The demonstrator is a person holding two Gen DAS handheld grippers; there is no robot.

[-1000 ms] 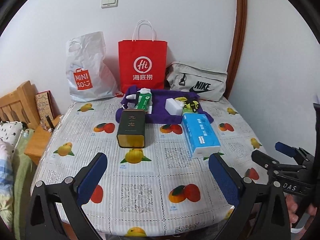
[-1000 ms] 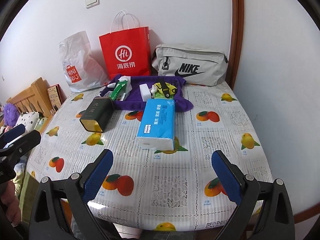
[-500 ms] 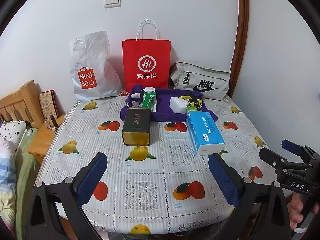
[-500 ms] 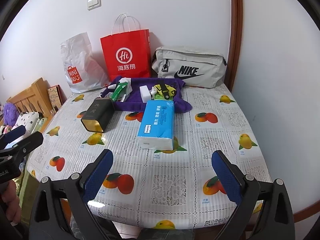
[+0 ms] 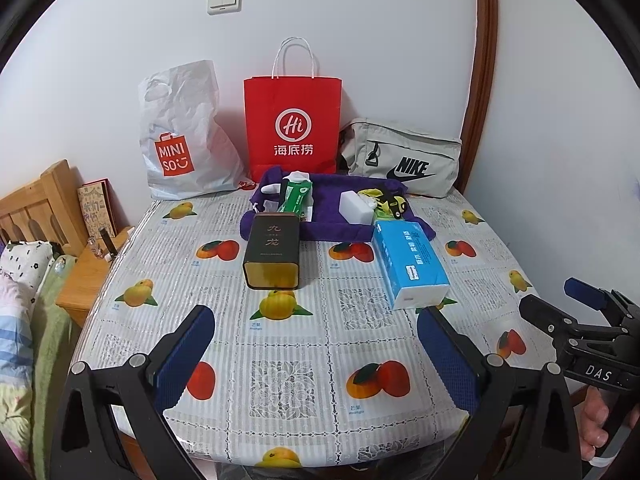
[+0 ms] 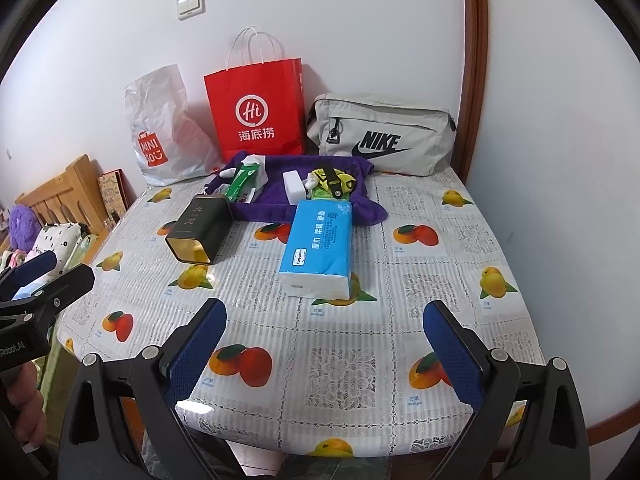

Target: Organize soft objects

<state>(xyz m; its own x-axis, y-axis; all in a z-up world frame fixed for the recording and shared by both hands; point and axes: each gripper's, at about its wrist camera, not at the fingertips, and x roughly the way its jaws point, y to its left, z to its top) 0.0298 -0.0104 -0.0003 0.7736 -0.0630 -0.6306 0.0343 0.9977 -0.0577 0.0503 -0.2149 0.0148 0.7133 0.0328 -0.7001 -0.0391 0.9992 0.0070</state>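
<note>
Blue tissue pack (image 6: 318, 244) lies flat, white end forward; both claws (image 5: 316, 356) (image 6: 326, 348) spread wide, empty.

glossy plastic tablecloth (image 5: 304, 344), purple cloth (image 5: 340, 204)

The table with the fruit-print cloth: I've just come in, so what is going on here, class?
A person holds a two-finger gripper in each hand, and both the left gripper and the right gripper hang open over the near edge of the table, holding nothing. Nothing is being handled yet. The blue tissue pack and a dark tin lie on the cloth, with a purple cloth of small items behind them. Three bags stand along the wall.
</note>
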